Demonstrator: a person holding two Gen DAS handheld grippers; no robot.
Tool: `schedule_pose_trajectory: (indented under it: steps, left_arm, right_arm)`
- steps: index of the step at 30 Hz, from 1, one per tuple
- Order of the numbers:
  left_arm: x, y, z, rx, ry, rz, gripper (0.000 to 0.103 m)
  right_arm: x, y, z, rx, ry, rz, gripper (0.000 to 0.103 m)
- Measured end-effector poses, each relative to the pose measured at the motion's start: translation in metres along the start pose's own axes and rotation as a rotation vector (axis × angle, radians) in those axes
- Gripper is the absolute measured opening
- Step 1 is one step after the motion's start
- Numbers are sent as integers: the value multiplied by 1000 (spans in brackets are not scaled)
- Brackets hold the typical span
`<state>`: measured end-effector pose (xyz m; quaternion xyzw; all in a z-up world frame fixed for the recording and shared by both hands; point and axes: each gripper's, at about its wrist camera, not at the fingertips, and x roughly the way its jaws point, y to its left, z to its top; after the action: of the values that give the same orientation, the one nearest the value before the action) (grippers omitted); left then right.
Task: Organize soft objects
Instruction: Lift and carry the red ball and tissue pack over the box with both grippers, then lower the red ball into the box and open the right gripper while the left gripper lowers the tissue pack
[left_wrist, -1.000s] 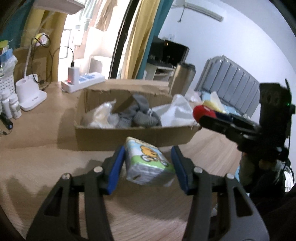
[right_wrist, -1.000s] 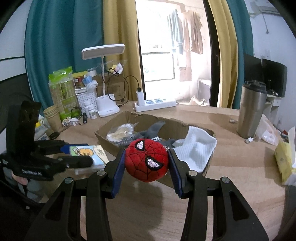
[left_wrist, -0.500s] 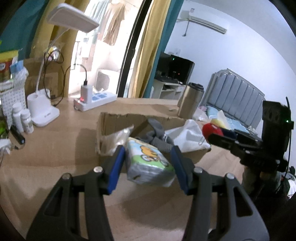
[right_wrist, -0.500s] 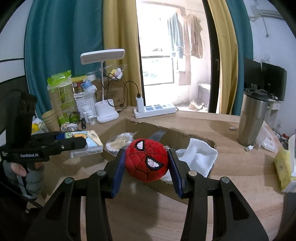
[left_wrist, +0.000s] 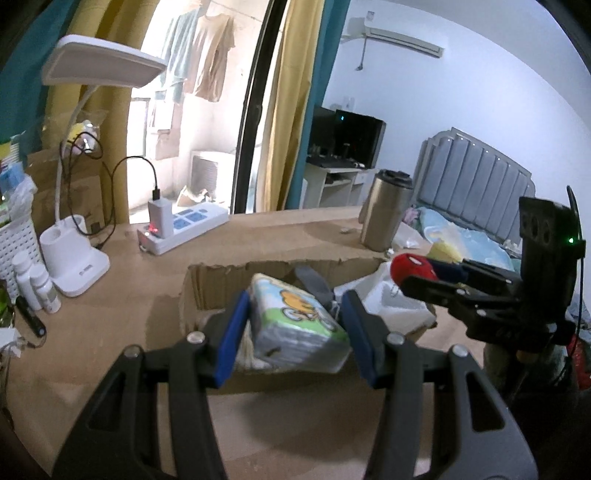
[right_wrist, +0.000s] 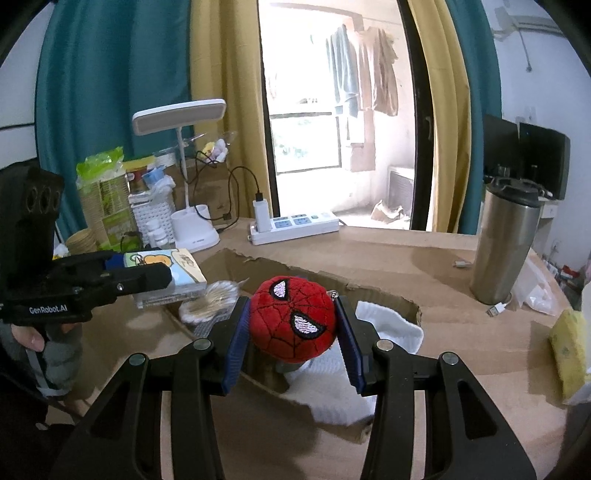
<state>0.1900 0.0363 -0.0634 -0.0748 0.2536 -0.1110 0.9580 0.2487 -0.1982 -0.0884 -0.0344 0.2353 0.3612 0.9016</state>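
Note:
My left gripper (left_wrist: 297, 328) is shut on a tissue pack (left_wrist: 291, 323) printed with a cartoon bear, held over the near left part of the open cardboard box (left_wrist: 221, 275). My right gripper (right_wrist: 293, 330) is shut on a red Spider-Man plush ball (right_wrist: 293, 319), held over the box's near edge (right_wrist: 384, 295). In the box lie a white cloth (right_wrist: 391, 332), a grey sock (left_wrist: 314, 280) and a clear bag of pale fibres (right_wrist: 208, 299). Each gripper shows in the other's view: the left one with the pack (right_wrist: 162, 267), the right one with the plush (left_wrist: 412, 267).
A steel tumbler (right_wrist: 508, 240) stands right of the box. A white power strip (right_wrist: 295, 225), a desk lamp (right_wrist: 194, 229), small bottles (left_wrist: 35, 280) and a white basket (right_wrist: 153, 218) stand at the back left. A yellow sponge (right_wrist: 570, 343) lies far right.
Both grippers have risen and moved forward over the cardboard box, each still holding its object. The tissue pack now hangs above the box's left part and the plush above its near edge.

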Motion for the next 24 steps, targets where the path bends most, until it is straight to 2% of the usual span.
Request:
schedule_pose_trajectory:
  steps: [10,13,17,24]
  left_arm:
    - [39,-2,15,-5,29,14,53]
    - [50,0,18,-9,39,25,53]
    - [68,2,19,-10,62,36,53]
    - [77,1,18,-12,79,23,53]
  right_arm:
    - [22,-14,5,23,-4,55,48]
    - [26,-11,7,-11,1,25,48]
    - [29,-11,7,-23,0,34,48]
    - [36,-18,4,-2,22,32,48]
